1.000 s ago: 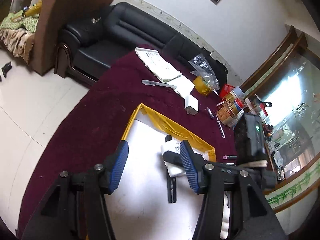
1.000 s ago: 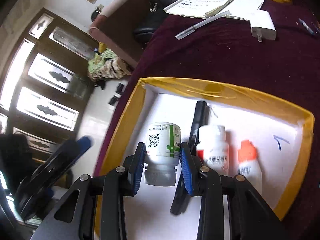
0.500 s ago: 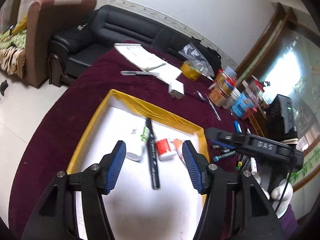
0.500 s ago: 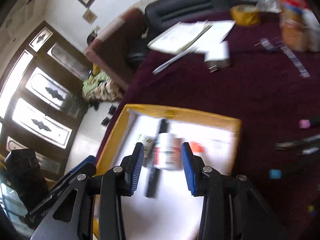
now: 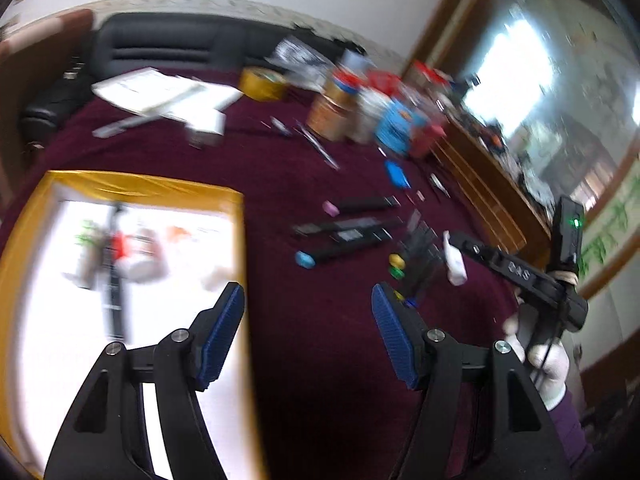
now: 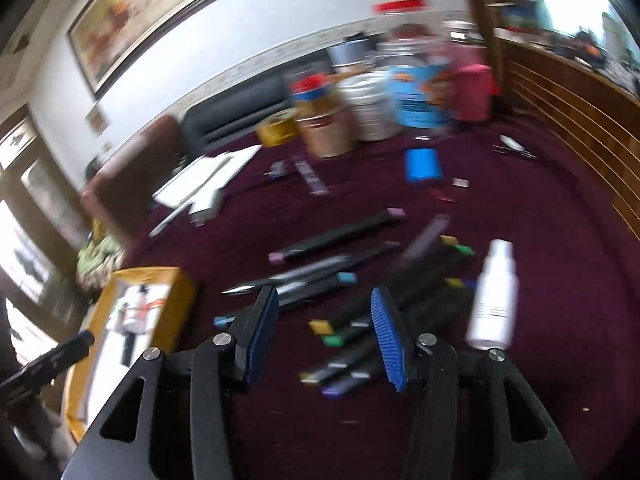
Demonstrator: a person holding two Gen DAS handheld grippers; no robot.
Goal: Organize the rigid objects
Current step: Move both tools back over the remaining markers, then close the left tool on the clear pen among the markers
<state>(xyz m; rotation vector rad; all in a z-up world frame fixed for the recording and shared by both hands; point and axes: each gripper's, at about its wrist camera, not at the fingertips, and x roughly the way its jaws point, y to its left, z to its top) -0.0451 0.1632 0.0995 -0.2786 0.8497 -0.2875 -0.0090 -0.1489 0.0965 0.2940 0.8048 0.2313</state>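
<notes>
A yellow-rimmed white tray (image 5: pixel 140 188) lies at the left and holds blurred white bottles (image 5: pixel 136 252) and a black pen (image 5: pixel 114 280). My left gripper (image 5: pixel 307 296) hovers over the dark red cloth just right of the tray's edge, its jaws opening with nothing between them. In the right wrist view, my right gripper (image 6: pixel 324 300) hangs above a loose pile of dark markers (image 6: pixel 360 320) with coloured caps, its jaws also opening and empty. A small white spray bottle (image 6: pixel 494 296) lies to the right of the pile.
Jars and cans (image 6: pixel 376 108) crowd the back of the table beside a yellow tape roll (image 6: pixel 276 128), papers (image 6: pixel 208 178) and a blue box (image 6: pixel 422 166). A wooden wall panel (image 6: pixel 568 120) runs along the right. A gloved hand (image 5: pixel 548 360) holds the right tool.
The right gripper left the green-labelled bottle in the tray and swung right to above the markers. The left gripper swung right off the tray. Both jaws stand wider.
</notes>
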